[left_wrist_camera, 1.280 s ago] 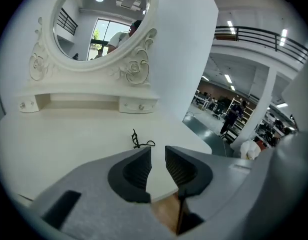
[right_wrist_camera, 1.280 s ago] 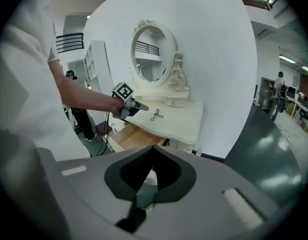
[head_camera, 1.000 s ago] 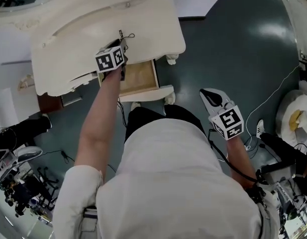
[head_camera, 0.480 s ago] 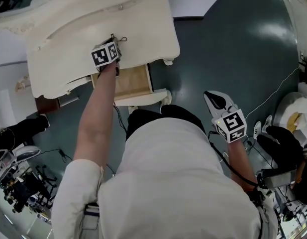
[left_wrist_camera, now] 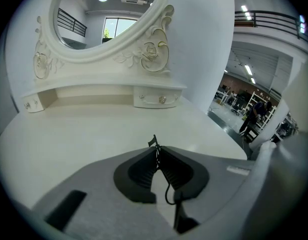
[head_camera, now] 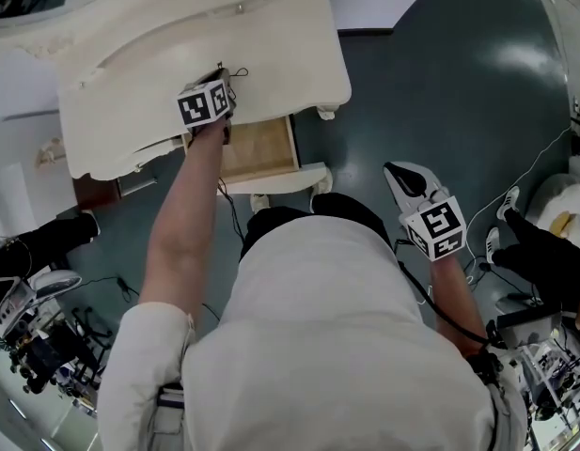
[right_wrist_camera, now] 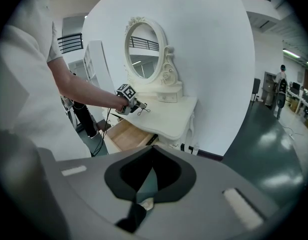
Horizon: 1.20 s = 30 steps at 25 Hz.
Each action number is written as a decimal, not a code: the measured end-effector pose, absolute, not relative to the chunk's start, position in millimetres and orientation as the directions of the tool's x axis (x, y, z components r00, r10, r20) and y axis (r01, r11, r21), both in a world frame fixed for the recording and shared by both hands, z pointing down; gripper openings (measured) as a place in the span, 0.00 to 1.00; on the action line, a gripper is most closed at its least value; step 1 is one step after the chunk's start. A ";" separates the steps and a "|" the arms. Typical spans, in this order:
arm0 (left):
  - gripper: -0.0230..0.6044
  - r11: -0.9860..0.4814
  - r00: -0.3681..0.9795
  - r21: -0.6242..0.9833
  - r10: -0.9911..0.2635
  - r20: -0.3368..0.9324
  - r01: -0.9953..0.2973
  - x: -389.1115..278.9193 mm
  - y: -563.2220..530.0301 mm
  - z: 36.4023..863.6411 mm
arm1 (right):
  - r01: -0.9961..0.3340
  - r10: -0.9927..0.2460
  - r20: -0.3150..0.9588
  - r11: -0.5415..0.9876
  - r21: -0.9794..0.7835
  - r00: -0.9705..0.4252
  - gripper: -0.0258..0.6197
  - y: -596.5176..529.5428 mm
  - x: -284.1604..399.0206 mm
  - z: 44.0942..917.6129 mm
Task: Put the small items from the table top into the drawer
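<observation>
My left gripper is over the front part of the cream dressing table, just behind the open wooden drawer. Its jaws are shut on a thin black wire item, whose loop sticks out past the tips and whose tail hangs between the pads. The table top ahead of it looks bare. My right gripper hangs apart at the person's right side above the dark floor; its jaws are shut with nothing in them. From there the drawer shows empty wood.
An oval mirror and small knobbed drawers stand at the table's back. Cables and a shoe lie on the floor at right. Dark equipment crowds the lower left. A white wall is behind the table.
The left gripper, still shut on the wire item, has edged slightly farther onto the table top from the drawer's edge. The right gripper has barely moved.
</observation>
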State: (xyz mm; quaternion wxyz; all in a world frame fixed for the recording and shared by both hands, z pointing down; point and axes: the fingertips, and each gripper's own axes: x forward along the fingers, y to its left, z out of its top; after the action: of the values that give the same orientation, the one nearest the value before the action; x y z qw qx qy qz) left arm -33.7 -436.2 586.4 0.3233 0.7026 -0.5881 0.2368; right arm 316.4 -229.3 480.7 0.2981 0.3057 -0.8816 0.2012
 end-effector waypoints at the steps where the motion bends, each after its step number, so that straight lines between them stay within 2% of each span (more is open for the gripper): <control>1: 0.08 -0.104 0.206 0.185 -0.674 0.710 -0.977 -34.6 -433.3 584.6 | -0.657 -0.418 0.647 0.734 -0.173 -0.638 0.04 -229.2 311.5 480.7; 16: 0.08 -0.226 0.357 0.277 -0.641 0.680 -0.934 -54.8 -347.2 574.5 | -0.648 -0.438 0.629 0.748 -0.141 -0.643 0.04 -191.2 228.9 473.0; 30: 0.07 -0.319 0.436 0.303 -0.561 0.703 -0.898 -70.4 -261.4 607.2 | -0.685 -0.469 0.653 0.720 -0.107 -0.595 0.04 -122.5 172.6 468.8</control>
State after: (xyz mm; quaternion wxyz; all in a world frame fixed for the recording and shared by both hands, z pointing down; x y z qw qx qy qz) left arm -70.4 -261.4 607.2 0.3444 0.7743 -0.4712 0.2447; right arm 172.6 -122.5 468.8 0.3063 0.3296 -0.8754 0.1767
